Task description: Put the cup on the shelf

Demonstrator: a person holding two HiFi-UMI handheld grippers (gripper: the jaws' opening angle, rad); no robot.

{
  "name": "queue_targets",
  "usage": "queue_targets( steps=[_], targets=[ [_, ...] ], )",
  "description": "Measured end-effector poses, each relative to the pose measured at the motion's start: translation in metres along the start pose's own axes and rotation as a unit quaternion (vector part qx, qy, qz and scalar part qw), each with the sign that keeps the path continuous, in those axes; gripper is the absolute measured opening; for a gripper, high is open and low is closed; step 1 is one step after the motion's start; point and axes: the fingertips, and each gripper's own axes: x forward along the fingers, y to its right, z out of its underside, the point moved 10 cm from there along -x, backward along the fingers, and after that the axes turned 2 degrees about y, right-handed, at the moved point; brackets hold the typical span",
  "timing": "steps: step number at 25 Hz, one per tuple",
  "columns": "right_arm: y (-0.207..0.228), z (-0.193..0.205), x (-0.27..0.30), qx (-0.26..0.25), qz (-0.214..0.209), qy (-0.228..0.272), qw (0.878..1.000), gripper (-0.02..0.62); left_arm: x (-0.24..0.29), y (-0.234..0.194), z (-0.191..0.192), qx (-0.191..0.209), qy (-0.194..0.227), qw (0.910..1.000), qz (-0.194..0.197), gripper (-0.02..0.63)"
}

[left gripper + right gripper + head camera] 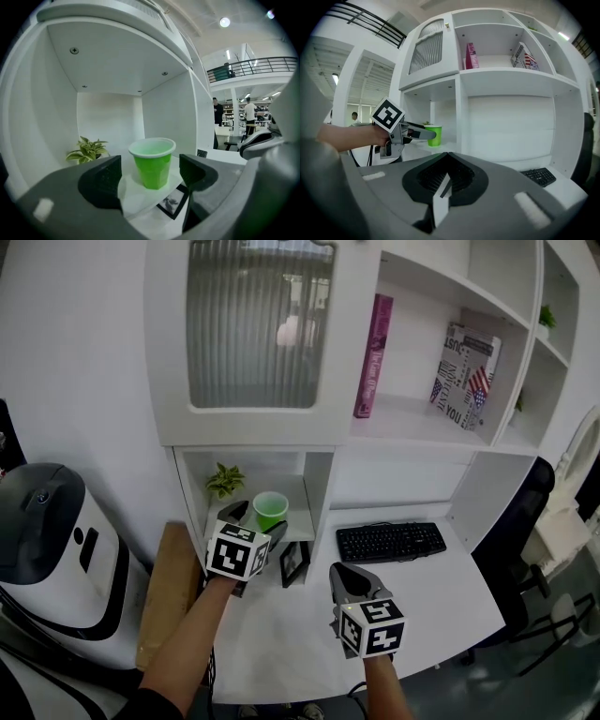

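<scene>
**Cup (270, 508) upright on the low shelf (302, 523); left fingers (101, 180) open**

Surface and room: white table (281, 643) under a white wall unit. The shelf is the floor of a small open cubby at the unit's lower left, just above table level. The left gripper view shows a large bright hall past the unit.

Around, left to right:
- white-and-black machine (47, 540) beside the table
- wooden board (164, 596) between the machine and the table
- small potted plant (224, 480) at the back left of the cubby
- the green cup, mouth up, on the shelf to the plant's right
- black picture frame (293, 563) on the table below the cubby
- black keyboard (391, 542) on the table further right
- ribbed-glass door (251, 324) above the cubby
- pink book (372, 355) and flag-print book (466, 376) upright on the upper shelf
- dark chair (525, 512) at the far right

At the cubby mouth, the left gripper (255, 521) has its fingers wide apart and holds nothing. The cup shows in the gap between them with clear space on each side and no contact. It appears to stand just beyond the tips.

Over the table, well right of the cubby, the right gripper (352, 579) has its fingers pressed together with nothing in them.
</scene>
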Motion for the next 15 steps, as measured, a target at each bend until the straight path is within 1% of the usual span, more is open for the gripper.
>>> queue_targets(
  steps=[7, 12, 15],
  targets=[
    [0.002, -0.007, 0.005, -0.002, -0.031, 0.006, 0.999, 0.023, -0.034, -0.001, 0.006, -0.008, 0.012, 0.9996, -0.026, 0.373],
    [0.004, -0.010, 0.010, -0.008, -0.046, 0.007, 0.999, 0.023, -0.062, 0.001, 0.007, -0.017, 0.032, 0.9985, -0.042, 0.330],
    [0.005, -0.013, 0.011, -0.015, -0.051, 0.010, 0.999, 0.023, -0.079, 0.004, 0.011, -0.027, 0.041, 0.9972, -0.057, 0.317]
  ],
)
